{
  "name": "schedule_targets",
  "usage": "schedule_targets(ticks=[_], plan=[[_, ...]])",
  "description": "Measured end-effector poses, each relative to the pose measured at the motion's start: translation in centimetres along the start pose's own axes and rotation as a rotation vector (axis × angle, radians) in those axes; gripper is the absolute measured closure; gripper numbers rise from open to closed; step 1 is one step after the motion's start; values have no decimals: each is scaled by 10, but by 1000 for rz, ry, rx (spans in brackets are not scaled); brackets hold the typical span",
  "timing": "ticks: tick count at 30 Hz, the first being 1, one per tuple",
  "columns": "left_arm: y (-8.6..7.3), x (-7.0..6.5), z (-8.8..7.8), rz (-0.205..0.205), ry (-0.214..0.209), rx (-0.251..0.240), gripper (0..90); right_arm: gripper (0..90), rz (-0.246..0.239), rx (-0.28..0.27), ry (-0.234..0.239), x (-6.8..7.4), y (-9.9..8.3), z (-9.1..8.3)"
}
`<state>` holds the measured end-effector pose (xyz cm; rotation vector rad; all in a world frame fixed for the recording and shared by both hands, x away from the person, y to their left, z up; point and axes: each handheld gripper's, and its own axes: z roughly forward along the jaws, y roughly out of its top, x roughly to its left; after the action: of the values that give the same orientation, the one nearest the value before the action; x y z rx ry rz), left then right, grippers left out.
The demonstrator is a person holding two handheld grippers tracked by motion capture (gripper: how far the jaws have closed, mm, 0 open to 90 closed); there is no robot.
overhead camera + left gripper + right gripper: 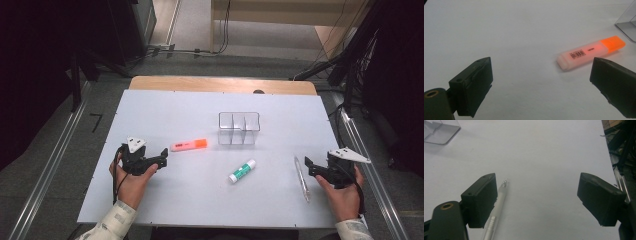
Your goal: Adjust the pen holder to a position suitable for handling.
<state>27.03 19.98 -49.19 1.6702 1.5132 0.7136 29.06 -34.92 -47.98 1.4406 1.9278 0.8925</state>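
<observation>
1. Nothing is packed yet: the clear organizer (239,128) stands empty near the middle of the tabletop (150,107), all its compartments bare.
2. The left gripper (161,157) rests low with its jaws wide open and empty, aimed at the orange highlighter (188,145), which lies flat just beyond them, left of the organizer.
3. The right gripper (308,166) also has its jaws spread and empty; the silver pen (302,178) lies on the tabletop just beside its left jaw, untouched as far as I can tell.
4. The green-and-white glue stick (242,171) lies between the two hands, in front of the organizer.
5. Judged from this, the work is at its start: all three items remain to be picked up and placed.
</observation>
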Motion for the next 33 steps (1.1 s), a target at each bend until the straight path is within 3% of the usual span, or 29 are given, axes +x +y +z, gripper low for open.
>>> schedule_targets(ticks=[7,9,13,15,17,21,29,33], plan=[[5,-5,5,-13,2,-16,83,181,-9,6,15,7,8,6],[6,-6,5,-12,10,-22,189,201,-14,7,21,9,10,8],[10,-10,10,-17,14,-29,352,348,-45,2,40,25,21,16],[14,-15,13,0,20,-38,441,384,-59,2,56,31,25,20],[17,-20,16,16,0,-36,540,400,-60,4,68,37,29,25],[24,-34,26,34,-33,-38,676,537,-75,3,100,47,38,35],[35,-65,48,62,-102,-41,859,833,-87,-11,169,64,54,49],[39,-82,59,93,-126,-40,900,878,-91,-26,196,69,60,54]])
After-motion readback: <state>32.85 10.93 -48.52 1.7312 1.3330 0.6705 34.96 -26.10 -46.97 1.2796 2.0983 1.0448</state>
